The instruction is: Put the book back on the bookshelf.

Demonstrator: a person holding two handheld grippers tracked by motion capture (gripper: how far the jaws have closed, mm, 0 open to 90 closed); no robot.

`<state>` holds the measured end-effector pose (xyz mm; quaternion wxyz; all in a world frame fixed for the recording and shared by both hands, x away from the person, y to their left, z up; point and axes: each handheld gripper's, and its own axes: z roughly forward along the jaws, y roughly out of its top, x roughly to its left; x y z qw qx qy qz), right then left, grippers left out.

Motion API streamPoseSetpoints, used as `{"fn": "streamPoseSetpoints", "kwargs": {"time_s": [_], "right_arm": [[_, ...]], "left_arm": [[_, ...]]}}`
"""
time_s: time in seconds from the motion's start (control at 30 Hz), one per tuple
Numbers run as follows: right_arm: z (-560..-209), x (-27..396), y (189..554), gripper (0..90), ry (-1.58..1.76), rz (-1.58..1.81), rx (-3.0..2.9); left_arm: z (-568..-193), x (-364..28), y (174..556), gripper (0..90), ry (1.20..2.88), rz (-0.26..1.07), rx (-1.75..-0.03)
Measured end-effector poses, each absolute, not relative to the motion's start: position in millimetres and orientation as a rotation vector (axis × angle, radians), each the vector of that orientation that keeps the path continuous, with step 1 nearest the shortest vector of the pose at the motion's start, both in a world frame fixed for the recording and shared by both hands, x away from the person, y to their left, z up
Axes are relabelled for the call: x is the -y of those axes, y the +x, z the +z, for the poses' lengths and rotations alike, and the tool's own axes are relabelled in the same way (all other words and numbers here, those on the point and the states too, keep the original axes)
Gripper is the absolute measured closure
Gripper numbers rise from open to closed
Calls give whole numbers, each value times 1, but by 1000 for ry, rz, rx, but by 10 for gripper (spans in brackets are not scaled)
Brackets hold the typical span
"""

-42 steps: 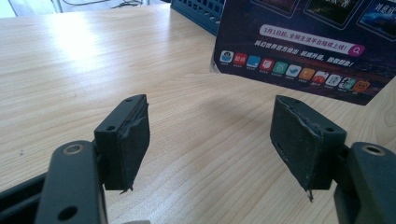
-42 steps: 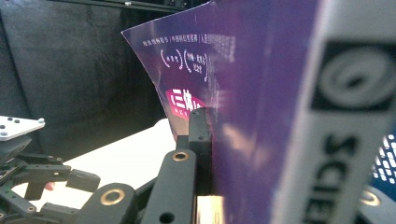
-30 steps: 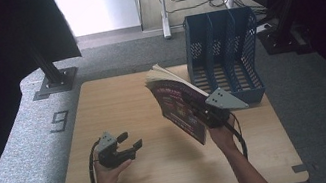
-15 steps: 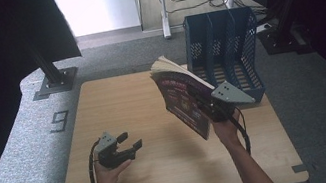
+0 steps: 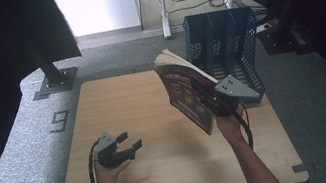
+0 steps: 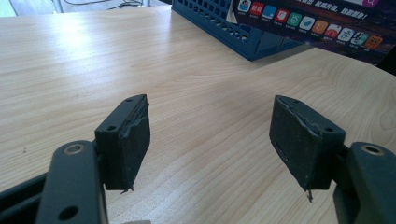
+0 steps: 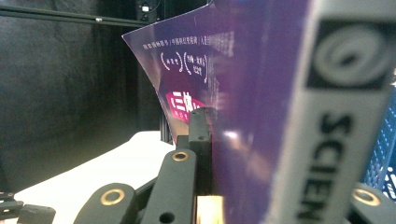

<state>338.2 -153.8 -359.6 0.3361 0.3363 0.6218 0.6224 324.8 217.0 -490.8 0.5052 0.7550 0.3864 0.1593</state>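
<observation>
A thick book (image 5: 185,89) with a purple cover is held up off the table, nearly upright, its pages facing up and left. My right gripper (image 5: 215,106) is shut on its lower edge, just left of the blue file rack (image 5: 223,42). In the right gripper view the book (image 7: 252,84) stands between the jaws, spine lettering close to the camera. My left gripper (image 5: 130,145) rests low over the table's front left, open, with nothing between its fingers (image 6: 126,140). The left gripper view has the book's cover (image 6: 322,25) at top right.
The wooden table (image 5: 117,99) has bare surface between the two hands. The blue file rack (image 6: 219,21) with several slots stands at the back right corner. A black stand foot (image 5: 55,80) sits on the grey floor beyond the table's left corner.
The book has tipped more upright and shifted slightly right toward the rack, carried by my right gripper. My left gripper has stayed where it was.
</observation>
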Motion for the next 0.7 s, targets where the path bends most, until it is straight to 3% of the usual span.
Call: {"fn": "streamPoseSetpoints", "kwargs": {"time_s": [0.7], "right_arm": [[-341, 167, 347, 815, 906, 1603, -1559]], "left_arm": [[-491, -216, 325, 287, 1824, 386, -941]]}}
